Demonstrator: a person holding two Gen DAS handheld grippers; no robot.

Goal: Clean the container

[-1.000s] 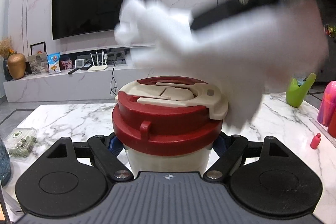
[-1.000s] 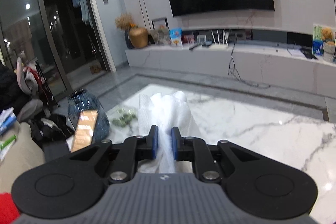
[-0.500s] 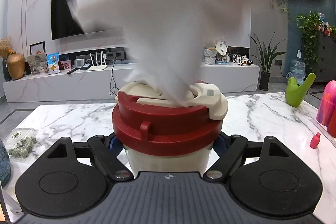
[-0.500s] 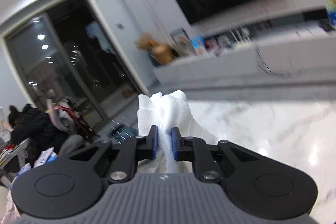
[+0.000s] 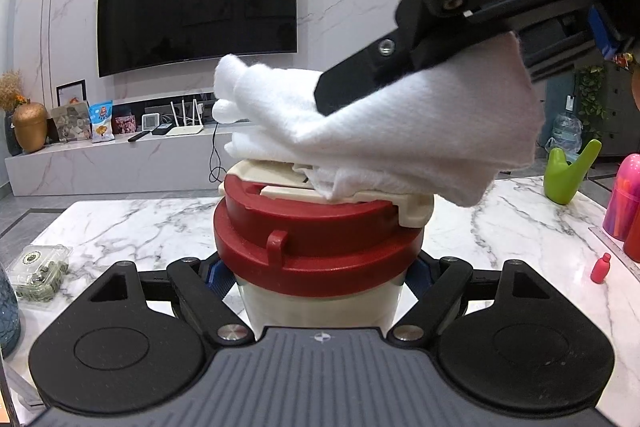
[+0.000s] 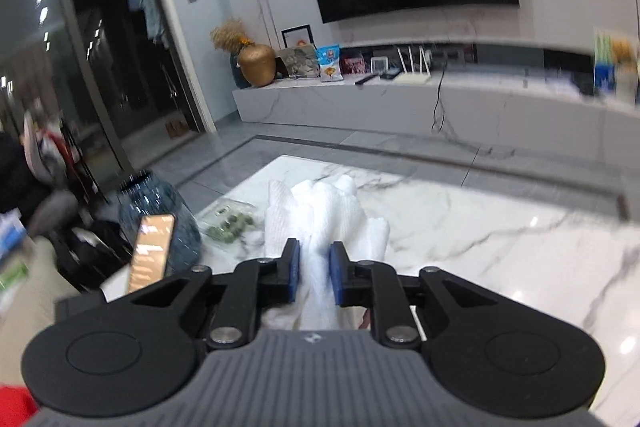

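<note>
Container [image 5: 320, 267] sits clamped between the left hand-held gripper's [image 5: 320, 279] jaws just above the marble bench [image 5: 500, 211], steadied for wiping. Right hand-held gripper [image 6: 314, 267], jaws opening with the white cloth [image 5: 400, 131] between them, lays it on the red lid [image 5: 316, 231].

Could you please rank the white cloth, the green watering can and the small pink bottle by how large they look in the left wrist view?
1. white cloth, though nearest the camera
2. green watering can
3. small pink bottle
</note>
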